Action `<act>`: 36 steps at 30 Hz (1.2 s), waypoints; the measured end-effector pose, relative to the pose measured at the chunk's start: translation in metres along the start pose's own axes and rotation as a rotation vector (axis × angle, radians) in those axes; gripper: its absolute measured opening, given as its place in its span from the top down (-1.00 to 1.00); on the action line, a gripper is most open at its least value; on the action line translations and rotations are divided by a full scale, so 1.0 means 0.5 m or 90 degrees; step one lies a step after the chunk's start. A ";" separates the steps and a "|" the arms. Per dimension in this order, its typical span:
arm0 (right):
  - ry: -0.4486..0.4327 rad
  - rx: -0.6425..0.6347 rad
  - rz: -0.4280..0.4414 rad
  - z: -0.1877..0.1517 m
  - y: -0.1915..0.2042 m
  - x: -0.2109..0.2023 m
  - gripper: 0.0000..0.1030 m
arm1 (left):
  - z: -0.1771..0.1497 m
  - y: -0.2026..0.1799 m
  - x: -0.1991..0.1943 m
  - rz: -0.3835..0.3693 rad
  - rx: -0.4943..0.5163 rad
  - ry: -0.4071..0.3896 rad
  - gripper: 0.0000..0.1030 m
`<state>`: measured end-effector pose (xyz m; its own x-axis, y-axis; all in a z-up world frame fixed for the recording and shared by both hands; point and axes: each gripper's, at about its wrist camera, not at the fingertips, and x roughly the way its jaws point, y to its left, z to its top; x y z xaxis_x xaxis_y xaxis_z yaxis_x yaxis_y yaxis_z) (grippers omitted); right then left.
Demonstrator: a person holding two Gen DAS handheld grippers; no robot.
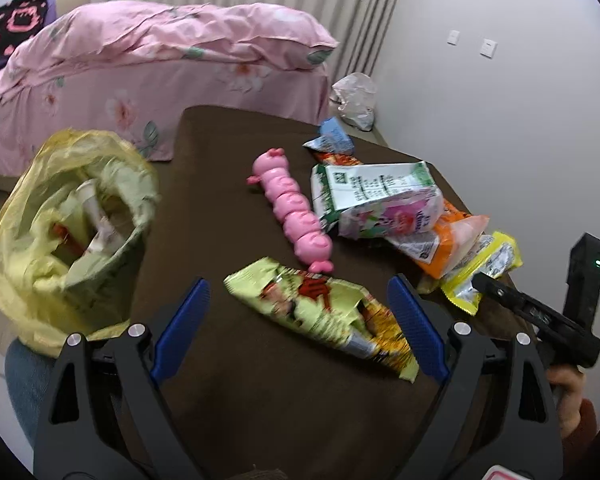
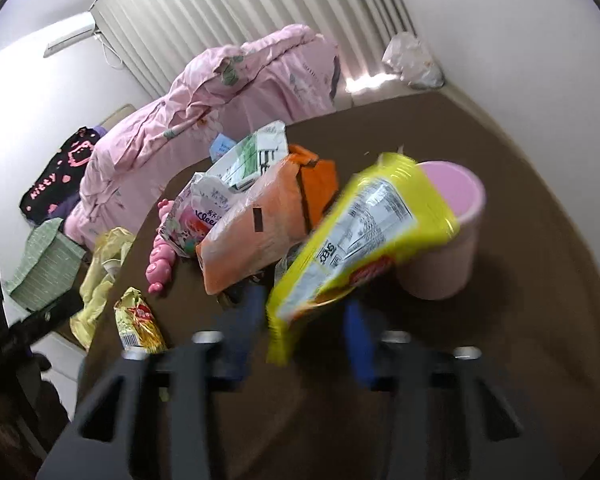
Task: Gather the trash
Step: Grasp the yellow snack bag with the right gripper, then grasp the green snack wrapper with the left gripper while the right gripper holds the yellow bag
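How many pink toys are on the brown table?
1: the pink segmented plastic pig toy lies mid-table, between the yellow trash bag and the wrapper pile. Others may hide under the wrappers.

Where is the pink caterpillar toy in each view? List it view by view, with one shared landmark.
Left wrist: pink caterpillar toy lies diagonally mid-frame on the brown table.
Right wrist: only partly seen at centre-left, behind the tissue pack.
Shared landmark: tissue pack touching the toy.
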<state>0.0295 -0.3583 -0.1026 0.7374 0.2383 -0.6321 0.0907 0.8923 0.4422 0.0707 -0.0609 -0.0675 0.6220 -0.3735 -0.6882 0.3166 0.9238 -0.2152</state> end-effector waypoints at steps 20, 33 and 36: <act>0.098 -0.263 0.042 -0.086 0.112 -0.096 0.67 | -0.013 0.040 0.074 -0.032 -0.105 0.114 -0.31; 0.080 -0.308 -0.013 -0.098 0.116 -0.093 0.66 | 0.019 0.045 0.109 -0.049 -0.118 0.111 0.60; 0.080 -0.290 -0.007 -0.090 0.108 -0.093 0.56 | 0.021 0.032 0.087 -0.052 -0.093 0.079 0.78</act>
<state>-0.0301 -0.3040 -0.0781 0.6491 0.2475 -0.7193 -0.2258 0.9657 0.1285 0.1101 -0.0632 -0.0936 0.5030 -0.4429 -0.7422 0.2490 0.8966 -0.3662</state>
